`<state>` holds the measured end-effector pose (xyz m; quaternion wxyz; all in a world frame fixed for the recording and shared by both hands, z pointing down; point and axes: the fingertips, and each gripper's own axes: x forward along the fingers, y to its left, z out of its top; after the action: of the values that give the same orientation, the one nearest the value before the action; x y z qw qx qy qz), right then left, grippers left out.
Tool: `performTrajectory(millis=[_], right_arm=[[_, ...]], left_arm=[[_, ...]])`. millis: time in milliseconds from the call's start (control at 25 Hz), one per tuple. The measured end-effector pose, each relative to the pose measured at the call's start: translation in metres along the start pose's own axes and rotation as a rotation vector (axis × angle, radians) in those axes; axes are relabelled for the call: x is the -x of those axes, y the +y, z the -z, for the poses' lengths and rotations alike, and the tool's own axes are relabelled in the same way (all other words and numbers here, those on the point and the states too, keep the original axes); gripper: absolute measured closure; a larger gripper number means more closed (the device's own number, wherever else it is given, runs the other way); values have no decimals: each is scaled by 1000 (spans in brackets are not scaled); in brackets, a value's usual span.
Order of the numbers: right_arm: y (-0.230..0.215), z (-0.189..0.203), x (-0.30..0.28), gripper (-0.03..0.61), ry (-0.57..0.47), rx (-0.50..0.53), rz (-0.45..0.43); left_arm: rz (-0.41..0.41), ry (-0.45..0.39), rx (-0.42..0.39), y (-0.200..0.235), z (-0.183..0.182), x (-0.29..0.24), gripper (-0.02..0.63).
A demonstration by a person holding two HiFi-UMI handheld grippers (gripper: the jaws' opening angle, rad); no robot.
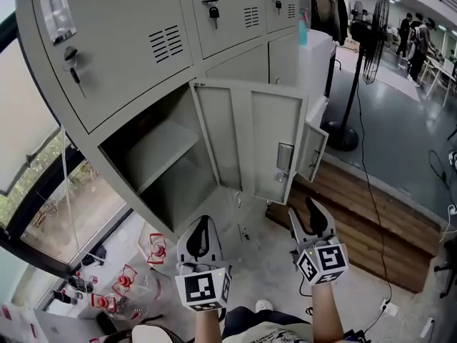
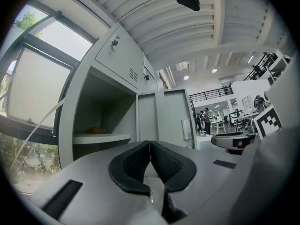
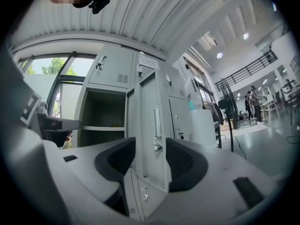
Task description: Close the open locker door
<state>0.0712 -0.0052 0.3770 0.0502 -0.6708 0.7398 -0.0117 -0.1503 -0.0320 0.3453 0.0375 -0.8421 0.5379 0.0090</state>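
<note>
Right gripper (image 1: 309, 219): jaws spread, nothing between them. The open locker door (image 1: 260, 140) is framed ahead and not touched. Left gripper (image 1: 202, 227): jaws pressed together, empty, aimed toward the open compartment (image 1: 153, 156). The door is swung out toward the person, hinged beside the compartment, with the handle recess (image 1: 284, 157) near the free edge. The sheet metal is judged light, stiff and smooth, and expected to swing freely. No pinch is judged necessary: a push on the flat face near the handle side, far from the hinge. A bang at closure is possible.
</note>
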Motion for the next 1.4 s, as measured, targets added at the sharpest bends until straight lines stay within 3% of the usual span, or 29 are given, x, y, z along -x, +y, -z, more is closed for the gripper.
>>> performTrajectory(millis=[400, 800, 1400], right_arm=[[-24, 27, -56, 377, 41, -42, -37], [-33, 39, -93, 377, 84, -18, -25], [-32, 43, -99, 377, 91, -14, -93]], left_arm=[[-3, 31, -10, 5, 16, -48, 606], [38, 15, 2, 13, 12, -97, 606], [47, 21, 16, 18, 16, -104, 606]])
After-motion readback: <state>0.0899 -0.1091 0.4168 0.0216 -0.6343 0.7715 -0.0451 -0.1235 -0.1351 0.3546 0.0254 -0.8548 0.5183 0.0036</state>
